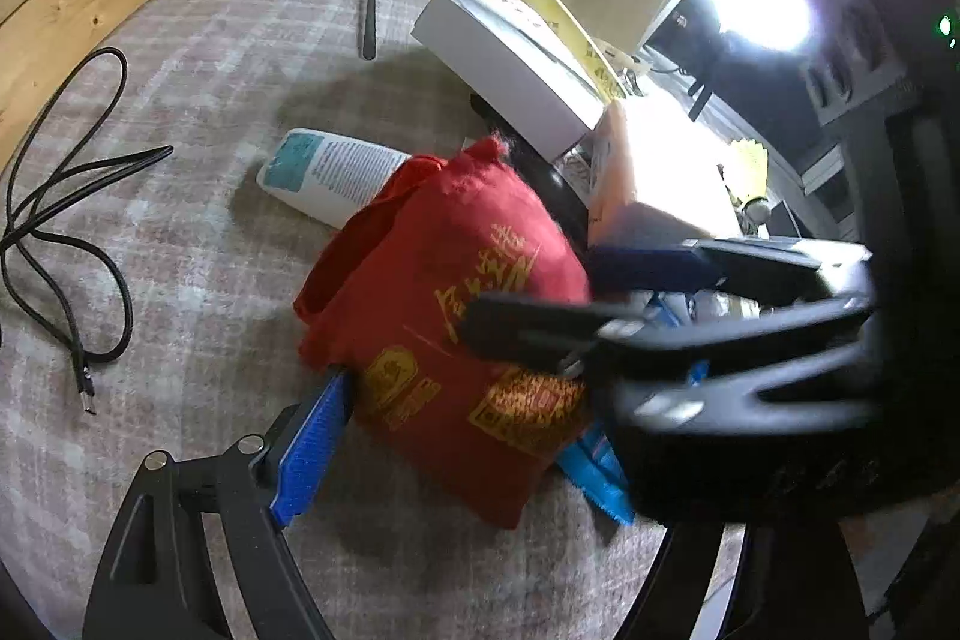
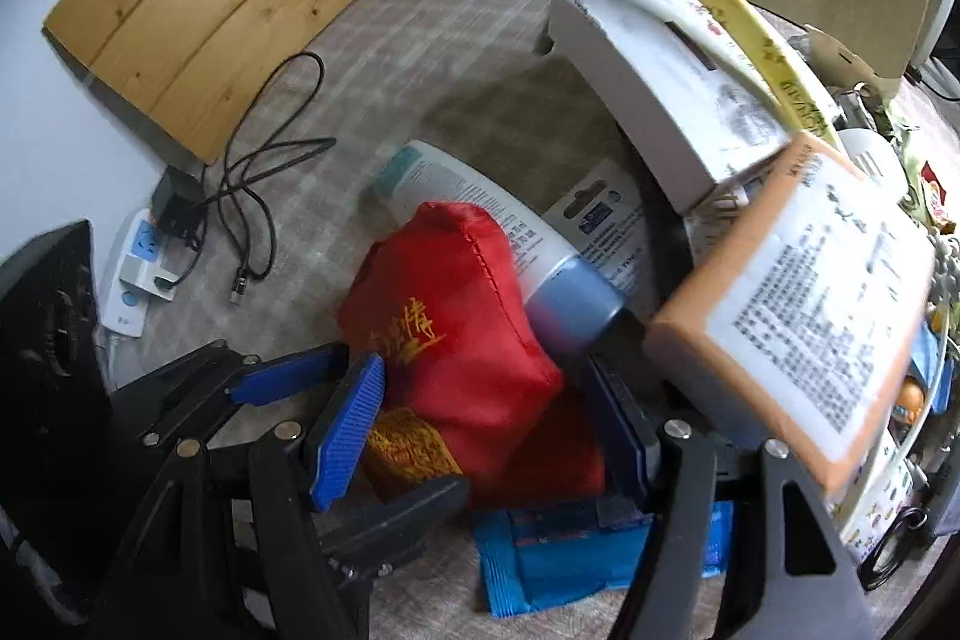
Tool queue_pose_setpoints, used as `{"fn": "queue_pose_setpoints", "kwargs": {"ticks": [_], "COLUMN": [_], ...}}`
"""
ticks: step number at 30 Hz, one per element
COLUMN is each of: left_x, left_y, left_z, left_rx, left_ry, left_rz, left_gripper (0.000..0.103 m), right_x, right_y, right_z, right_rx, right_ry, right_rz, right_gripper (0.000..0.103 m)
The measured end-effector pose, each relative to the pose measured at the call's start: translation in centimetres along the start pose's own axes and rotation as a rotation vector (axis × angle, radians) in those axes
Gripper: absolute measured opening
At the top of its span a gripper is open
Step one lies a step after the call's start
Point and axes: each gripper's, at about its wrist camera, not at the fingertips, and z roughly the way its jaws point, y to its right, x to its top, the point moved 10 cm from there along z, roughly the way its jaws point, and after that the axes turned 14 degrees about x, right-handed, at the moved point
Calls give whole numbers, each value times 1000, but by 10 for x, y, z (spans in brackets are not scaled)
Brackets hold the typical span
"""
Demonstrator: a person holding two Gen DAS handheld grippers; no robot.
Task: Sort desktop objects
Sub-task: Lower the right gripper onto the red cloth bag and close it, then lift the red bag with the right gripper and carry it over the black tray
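Observation:
A red cloth pouch (image 1: 456,316) with gold lettering lies on the checked tablecloth, also in the right wrist view (image 2: 474,340). My left gripper (image 1: 456,436) is open, its blue-padded left finger (image 1: 309,454) touching the pouch's left side; its right finger is hidden behind the other gripper. My right gripper (image 2: 486,430) is open with its jaws on either side of the pouch; in the left view it reaches in from the right (image 1: 690,316). A white tube (image 2: 480,214) with a blue cap lies behind the pouch. A blue packet (image 2: 540,568) lies under it.
A white box (image 1: 510,58) with a yellow sachet (image 1: 558,4) on it sits behind, an orange-edged box (image 2: 804,304) at right. A black USB cable (image 1: 66,220) lies at left, near a power strip (image 2: 135,268). Wooden boards stand at the back.

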Motion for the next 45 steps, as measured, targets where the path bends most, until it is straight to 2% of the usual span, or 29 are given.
{"fn": "queue_pose_setpoints", "kwargs": {"ticks": [4,6,10,13,14,16,18,21,24,32,40,45], "left_x": [5,7,7,-1,-6,-14,-14,-11,-11,-6,9,12], "left_y": [-1,0,7,-7,-14,-17,-10,-8,-6,10,90,157], "left_z": [-4,-10,-5,-4,-2,5,4,2,-6,-49,-63,-66], "left_rx": [-12,-13,29,61,61,50,40,46,17,59,59,23], "left_ry": [15,30,33,12,-2,-33,-17,0,-4,68,103,106], "left_rz": [-26,-35,-25,-99,-154,-193,-191,-228,-260,-233,-122,-15], "left_gripper": [65,63,64,81,83,89,87,84,80,79,79,79], "right_x": [1,1,-4,-6,-7,-8,-13,-17,-18,-19,-31,-53], "right_y": [-3,-7,-6,-6,-6,-6,-9,-10,-15,-23,6,55], "right_z": [3,5,8,9,9,11,17,14,6,-39,-107,-162], "right_rx": [15,26,23,47,58,72,112,116,138,166,116,67], "right_ry": [-1,3,-36,-44,-45,-53,-75,-79,-74,-20,68,132], "right_rz": [-3,-4,-7,-17,-13,-9,0,-10,-18,-58,-46,9], "right_gripper": [64,59,57,57,57,57,57,57,54,54,54,54]}}
